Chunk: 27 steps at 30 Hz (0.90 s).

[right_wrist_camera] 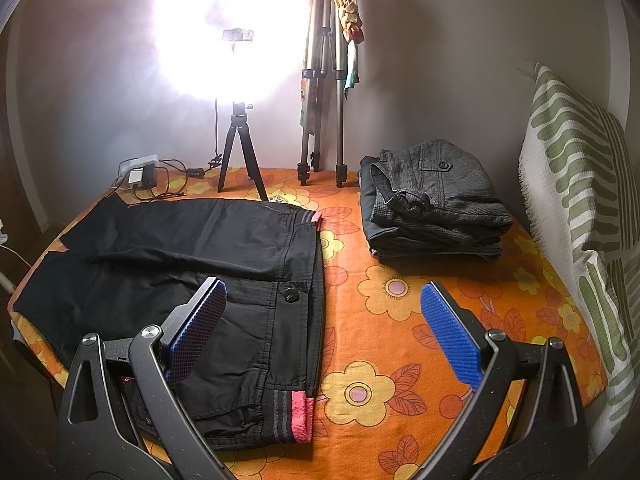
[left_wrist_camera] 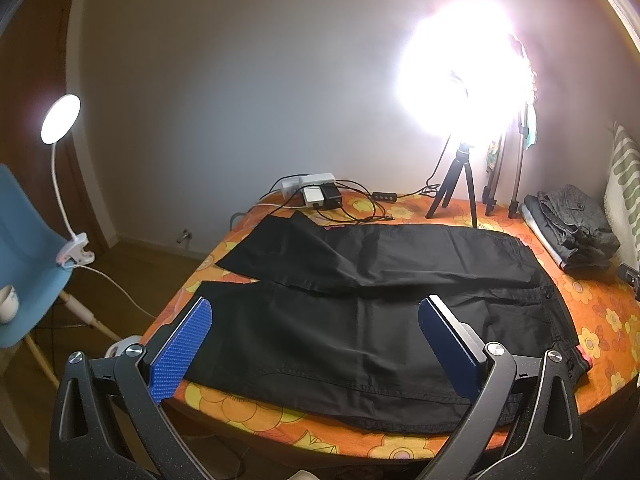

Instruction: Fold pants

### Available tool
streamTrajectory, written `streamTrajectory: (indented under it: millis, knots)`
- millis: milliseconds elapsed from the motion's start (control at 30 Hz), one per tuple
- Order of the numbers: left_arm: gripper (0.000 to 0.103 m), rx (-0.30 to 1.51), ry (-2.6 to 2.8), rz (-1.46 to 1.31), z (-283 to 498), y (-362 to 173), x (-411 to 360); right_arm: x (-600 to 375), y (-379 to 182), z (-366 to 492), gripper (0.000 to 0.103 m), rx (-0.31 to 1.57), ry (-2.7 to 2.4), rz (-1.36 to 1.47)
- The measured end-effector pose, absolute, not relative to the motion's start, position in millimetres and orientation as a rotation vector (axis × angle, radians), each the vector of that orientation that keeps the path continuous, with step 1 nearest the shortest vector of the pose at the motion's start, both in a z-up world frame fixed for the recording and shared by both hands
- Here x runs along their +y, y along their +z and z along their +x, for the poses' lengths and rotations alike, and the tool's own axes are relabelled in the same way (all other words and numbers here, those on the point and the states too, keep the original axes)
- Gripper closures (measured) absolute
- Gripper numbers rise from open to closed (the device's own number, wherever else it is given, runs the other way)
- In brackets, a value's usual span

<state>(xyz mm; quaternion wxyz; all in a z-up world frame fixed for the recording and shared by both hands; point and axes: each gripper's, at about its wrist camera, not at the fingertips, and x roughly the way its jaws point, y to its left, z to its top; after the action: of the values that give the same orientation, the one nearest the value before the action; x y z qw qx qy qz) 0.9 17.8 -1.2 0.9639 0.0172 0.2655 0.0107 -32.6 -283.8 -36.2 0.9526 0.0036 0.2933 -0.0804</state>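
From the left wrist, the left gripper is wide open, holding nothing; the black pants lie flat just under and ahead of it. From the right wrist, the right gripper is also open, above the waistband. The cloth looks thin, soft and light; I would pinch hem and waistband edges.

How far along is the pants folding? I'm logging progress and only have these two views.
Barely begun. Done: the black pants lie spread out flat on the orange flowered cover, legs side by side, and a folded grey pile already sits aside. In hand: nothing; the left gripper and right gripper hover open above the pants. Left: every fold.
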Motion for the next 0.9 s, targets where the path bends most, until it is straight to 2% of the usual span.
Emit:
streamTrajectory:
  millis: [900]
  knots:
    - [0.000,0.580,-0.045,-0.040,19.6,-12.6,28.3,-283.1,-37.6,-19.5,0.003,0.614,-0.105,0.005]
